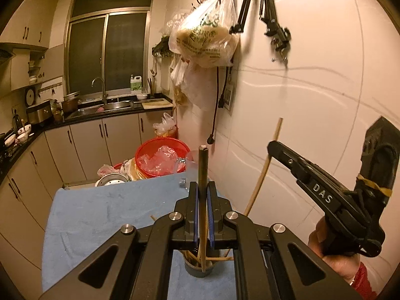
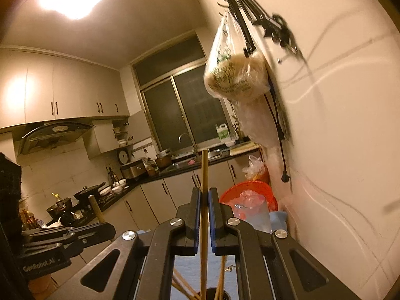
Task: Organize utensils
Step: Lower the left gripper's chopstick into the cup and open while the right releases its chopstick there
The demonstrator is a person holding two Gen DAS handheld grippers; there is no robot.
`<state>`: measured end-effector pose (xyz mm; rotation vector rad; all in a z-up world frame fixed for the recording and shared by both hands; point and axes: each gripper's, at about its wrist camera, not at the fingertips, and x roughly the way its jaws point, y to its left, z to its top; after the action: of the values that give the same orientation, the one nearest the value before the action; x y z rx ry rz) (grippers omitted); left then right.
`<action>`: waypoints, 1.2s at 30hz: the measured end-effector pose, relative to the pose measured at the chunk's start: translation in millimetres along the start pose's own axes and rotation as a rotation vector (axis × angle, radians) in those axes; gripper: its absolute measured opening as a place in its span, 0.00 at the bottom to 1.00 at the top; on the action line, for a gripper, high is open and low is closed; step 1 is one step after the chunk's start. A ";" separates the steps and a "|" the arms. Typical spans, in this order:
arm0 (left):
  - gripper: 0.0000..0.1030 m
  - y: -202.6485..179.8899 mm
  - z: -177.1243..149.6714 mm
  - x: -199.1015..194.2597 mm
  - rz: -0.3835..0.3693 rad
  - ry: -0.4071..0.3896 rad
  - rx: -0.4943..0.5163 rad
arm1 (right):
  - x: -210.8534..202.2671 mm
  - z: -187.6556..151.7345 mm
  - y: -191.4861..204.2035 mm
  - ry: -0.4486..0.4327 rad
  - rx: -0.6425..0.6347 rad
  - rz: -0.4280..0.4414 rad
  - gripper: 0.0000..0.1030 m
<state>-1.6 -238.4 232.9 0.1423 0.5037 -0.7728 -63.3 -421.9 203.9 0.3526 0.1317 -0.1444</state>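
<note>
While left tongs clamp dark chopstick, only right-wrist view shows right tongs clamping pale chopstick.

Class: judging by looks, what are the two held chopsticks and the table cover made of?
Dark chopstick: probably wood, matte brown, blunt end. Pale chopstick: likely bamboo, tan and smooth. Cover: blue cloth, seemingly towelling, with a soft creased nap.

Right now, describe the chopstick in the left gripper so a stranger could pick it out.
Find the blue cloth on the table, then the grey cup of chopsticks at its near edge. The dark chopstick rises upright from the cup, pinched in the left gripper; it is darker than the pale chopstick in the right gripper.
</note>
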 end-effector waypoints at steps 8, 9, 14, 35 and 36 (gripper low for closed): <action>0.07 -0.9 -11.9 43.6 0.022 0.038 0.015 | 48.4 -19.3 -29.2 0.084 0.030 0.011 0.06; 0.07 -0.8 -13.0 47.1 0.020 0.045 0.015 | 53.2 -22.7 -31.5 0.091 0.030 0.010 0.06; 0.07 -0.2 -28.9 58.8 0.009 0.065 0.016 | 67.4 -38.1 -40.2 0.121 0.031 0.008 0.06; 0.16 6.6 -44.9 32.1 0.000 0.050 0.000 | 33.8 -45.1 -37.8 0.144 0.029 0.048 0.08; 0.17 6.8 -44.2 27.4 -0.003 0.044 -0.003 | 24.4 -41.2 -34.6 0.128 0.028 0.049 0.08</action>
<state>2.8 -237.5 180.6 0.1558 0.5464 -0.7733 -49.3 -442.4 150.3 0.3925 0.2472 -0.0750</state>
